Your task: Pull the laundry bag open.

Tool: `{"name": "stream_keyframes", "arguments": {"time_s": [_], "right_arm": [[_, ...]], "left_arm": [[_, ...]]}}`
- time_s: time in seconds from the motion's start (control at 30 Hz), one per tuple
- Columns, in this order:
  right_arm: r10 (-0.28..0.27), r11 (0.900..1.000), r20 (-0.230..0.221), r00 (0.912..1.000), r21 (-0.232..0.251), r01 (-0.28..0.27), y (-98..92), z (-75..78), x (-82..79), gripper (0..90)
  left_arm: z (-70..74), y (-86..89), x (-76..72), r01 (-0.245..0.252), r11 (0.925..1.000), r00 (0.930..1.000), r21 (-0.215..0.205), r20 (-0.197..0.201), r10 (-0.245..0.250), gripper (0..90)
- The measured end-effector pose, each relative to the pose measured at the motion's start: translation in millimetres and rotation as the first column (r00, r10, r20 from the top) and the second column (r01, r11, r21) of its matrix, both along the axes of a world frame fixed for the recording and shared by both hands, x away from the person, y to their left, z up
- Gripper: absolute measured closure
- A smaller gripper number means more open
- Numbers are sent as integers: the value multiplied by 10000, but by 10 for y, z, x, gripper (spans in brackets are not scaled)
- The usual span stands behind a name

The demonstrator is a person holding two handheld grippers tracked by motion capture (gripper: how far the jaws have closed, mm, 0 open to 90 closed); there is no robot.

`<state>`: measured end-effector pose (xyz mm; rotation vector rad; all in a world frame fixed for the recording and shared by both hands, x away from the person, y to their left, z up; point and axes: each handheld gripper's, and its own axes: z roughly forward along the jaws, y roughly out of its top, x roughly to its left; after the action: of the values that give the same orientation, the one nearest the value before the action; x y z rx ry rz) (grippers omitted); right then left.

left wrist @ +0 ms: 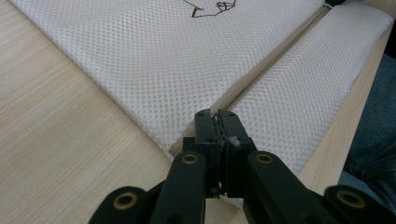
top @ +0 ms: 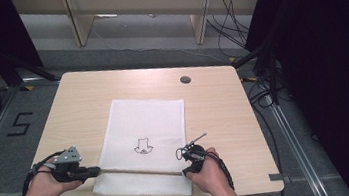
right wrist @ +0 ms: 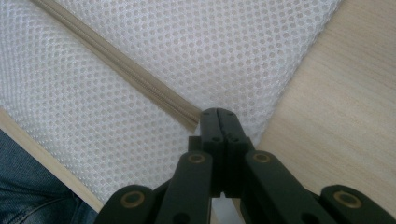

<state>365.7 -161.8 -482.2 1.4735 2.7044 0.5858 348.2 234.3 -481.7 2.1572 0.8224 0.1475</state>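
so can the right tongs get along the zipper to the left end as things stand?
Probably not: the left tongs are shut at that end of the zipper on the mesh bag, blocking the right tongs.

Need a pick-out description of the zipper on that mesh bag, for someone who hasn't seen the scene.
On the light wooden table lies one white mesh bag with a small black line drawing. The zipper is the thin beige strip crossing the bag near the person's edge, running between the left gripper and right gripper. It is smooth and tan, unlike the dotted white mesh on both sides.
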Motion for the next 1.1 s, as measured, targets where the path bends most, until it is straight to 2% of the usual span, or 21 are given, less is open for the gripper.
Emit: {"name": "stream_keyframes", "arguments": {"time_s": [0.1,0.13,0.17,0.27,0.33,0.43,0.5,0.63,0.7,0.73,0.77,0.87,0.93,1.1], "right_arm": [[4,10000,2,10000,2,-4,0,0,-1,900],[-56,10000,-14,10000,21,56,2,3,-6,900],[-31,10000,-5,10000,25,31,1,3,-4,900],[46,10000,25,10000,21,-46,-3,0,1,900],[65,10000,38,10000,30,-65,-5,0,2,900],[31,10000,29,10000,5,-31,0,0,0,900],[25,10000,37,10000,-6,-25,3,2,-2,900],[-92,10000,-38,10000,-17,92,11,7,-8,900],[-142,9999,-86,9999,11,142,12,11,-9,900],[-137,9999,-74,9999,9,137,12,10,-9,900],[-87,10000,-37,10000,-19,87,12,7,-9,900],[-154,9999,-126,9998,-19,154,20,15,-13,900],[-172,9998,-73,9998,-30,172,20,14,-15,900],[-278,9996,-174,9995,-105,277,29,20,-23,900]], "left_arm": [[-5,5,-5,-213,9998,9997,40,-99,213,874],[-6,6,-2,-177,9998,9998,69,7,177,874],[-7,11,-8,-312,9995,9994,90,-111,313,875],[-8,38,-4,-282,9994,9995,219,-105,284,874],[-11,41,-5,-325,9994,9993,138,-155,327,874],[-17,51,-2,-436,9984,9989,370,-167,443,874],[-10,63,-3,-220,9975,9997,666,-62,225,874],[-14,50,-4,-318,9971,9995,689,-27,321,874],[-23,64,3,-443,9949,9990,911,-19,447,874],[-17,72,4,-332,9954,9994,897,-12,334,874],[-21,63,1,-418,9957,9991,823,-10,420,873],[-25,53,-1,-463,9942,9989,970,-52,470,872],[-34,63,5,-502,9908,9987,1260,33,501,872],[-41,61,7,-479,9905,9988,1286,-40,488,871]]}}
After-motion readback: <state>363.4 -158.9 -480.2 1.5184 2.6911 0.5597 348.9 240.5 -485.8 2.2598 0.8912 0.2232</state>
